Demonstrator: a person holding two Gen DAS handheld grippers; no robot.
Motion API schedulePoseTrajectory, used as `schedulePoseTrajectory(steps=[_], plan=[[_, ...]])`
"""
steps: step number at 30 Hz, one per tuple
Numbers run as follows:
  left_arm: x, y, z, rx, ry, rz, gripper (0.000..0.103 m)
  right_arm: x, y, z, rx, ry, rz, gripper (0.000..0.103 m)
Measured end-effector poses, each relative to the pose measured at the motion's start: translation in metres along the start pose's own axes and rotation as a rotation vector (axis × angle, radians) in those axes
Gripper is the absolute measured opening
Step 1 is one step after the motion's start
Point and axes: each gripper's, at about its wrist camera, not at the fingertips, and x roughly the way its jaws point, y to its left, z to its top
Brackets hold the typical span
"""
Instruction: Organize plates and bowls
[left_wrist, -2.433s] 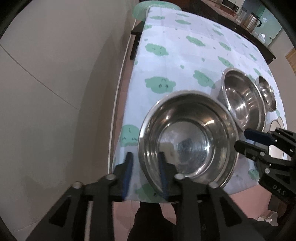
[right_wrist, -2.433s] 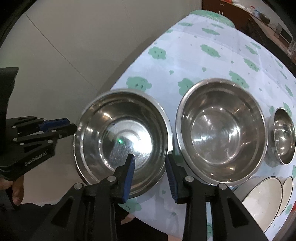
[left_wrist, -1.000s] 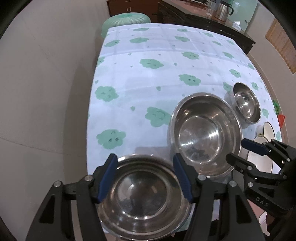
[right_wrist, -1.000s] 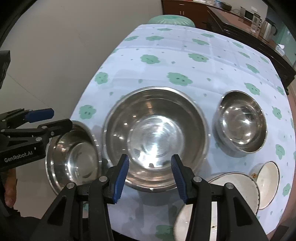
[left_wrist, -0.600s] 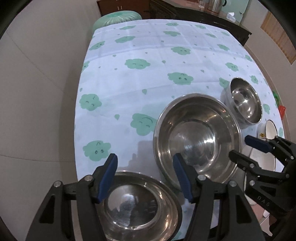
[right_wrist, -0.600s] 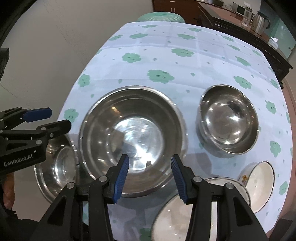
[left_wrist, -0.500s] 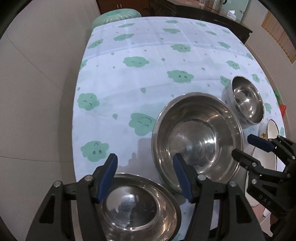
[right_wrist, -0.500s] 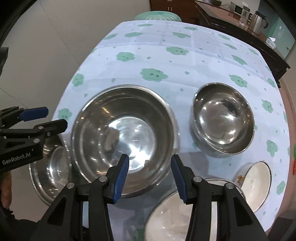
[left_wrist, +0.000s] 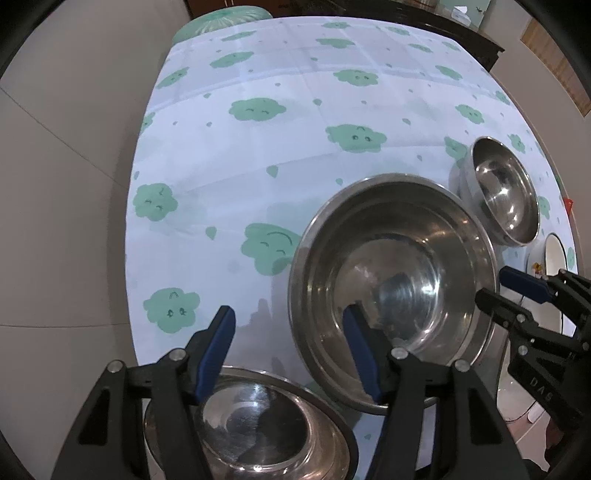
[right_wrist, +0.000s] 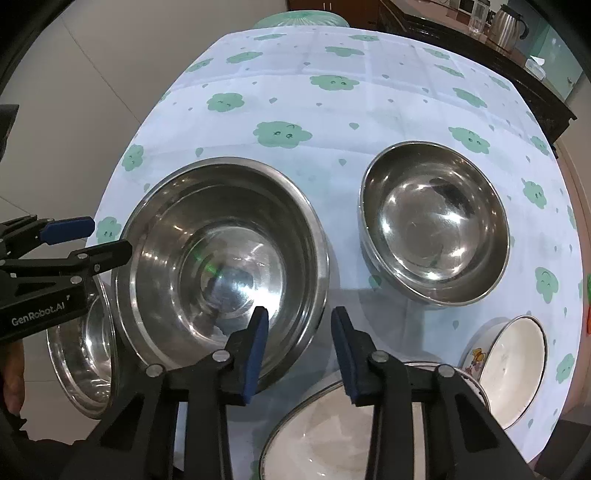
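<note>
Closing in on the large steel bowl (right_wrist: 221, 258) near the table's (left_wrist: 295, 110) front edge, the right gripper (right_wrist: 299, 347) is narrowing around its near rim without pinching yet, while the left gripper (left_wrist: 288, 350) is hovering open and empty above the bowl's left rim; next comes a firm clamp.

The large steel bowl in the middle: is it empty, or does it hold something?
Empty. The large steel bowl shows only its bare shiny bottom with reflections in both views; nothing lies inside it.
</note>
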Motion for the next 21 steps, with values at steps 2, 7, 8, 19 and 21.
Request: schedulePoseTrajectory(steps=[2,7,8,19,21], plan=[[0.003,-0.001,0.000,0.003,0.009,-0.001,0.051,0.001,0.000,0.000,-0.002,0.003,0.001,0.034],[0.010,-0.006,0.000,0.022,0.033,-0.013,0.024,0.005,0.001,0.000,-0.010,0.013,0.012,0.031],[0.012,-0.006,-0.001,0.021,0.041,-0.016,0.017,0.007,0.001,0.000,-0.011,0.015,0.013,0.031],[0.019,-0.006,-0.002,0.022,0.052,0.010,0.013,0.013,-0.002,0.001,-0.015,0.034,0.018,0.021],[0.019,-0.007,-0.002,0.027,0.047,0.017,0.011,0.013,-0.004,0.001,-0.011,0.033,0.019,0.018]])
